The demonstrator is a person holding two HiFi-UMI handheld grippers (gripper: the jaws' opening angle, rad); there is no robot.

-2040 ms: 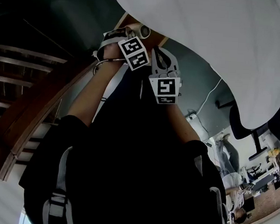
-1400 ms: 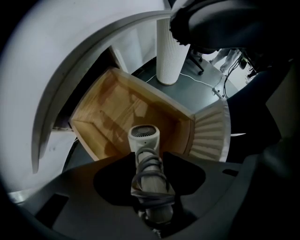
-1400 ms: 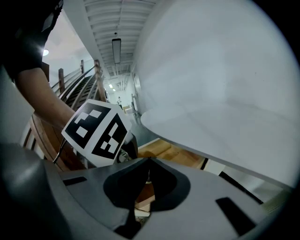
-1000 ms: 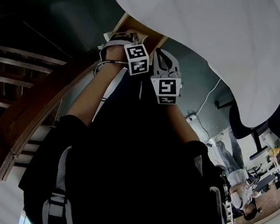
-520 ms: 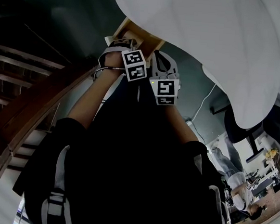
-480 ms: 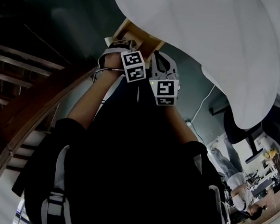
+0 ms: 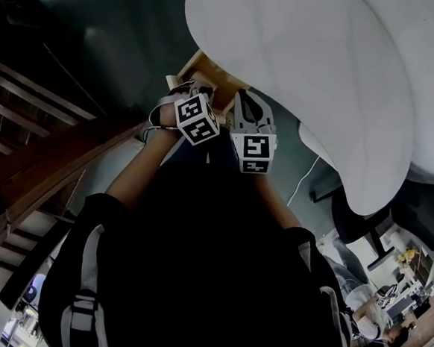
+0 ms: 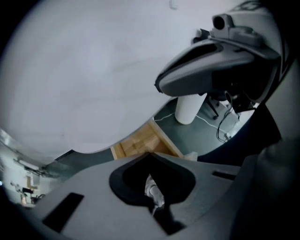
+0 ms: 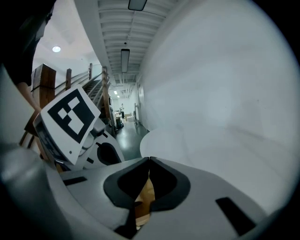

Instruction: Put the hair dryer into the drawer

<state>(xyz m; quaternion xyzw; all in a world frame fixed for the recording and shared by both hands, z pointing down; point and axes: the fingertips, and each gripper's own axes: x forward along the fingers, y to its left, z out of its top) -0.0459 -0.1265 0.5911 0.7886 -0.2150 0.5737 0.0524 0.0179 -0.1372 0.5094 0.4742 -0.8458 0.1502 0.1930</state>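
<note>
An open wooden drawer sticks out from under the white table. My left gripper hangs above it, pointing steeply down. Its jaws have just closed and nothing is held between them. In the left gripper view the tips meet over the drawer. A small whitish object, perhaps part of the hair dryer, shows through the gap behind the tips. My right gripper is close beside the left, also shut and empty. Its tips meet over the drawer's wood.
The white tabletop overhangs the drawer and fills much of every view. A white table leg and a cable are on the dark floor. A wooden stair rail runs at the left. Office chairs stand at the right.
Both grippers have risen away from the drawer. The left gripper has rolled, so its marker cube is turned, and its jaws have gone shut. The white thing beside it two seconds ago is gone.
</note>
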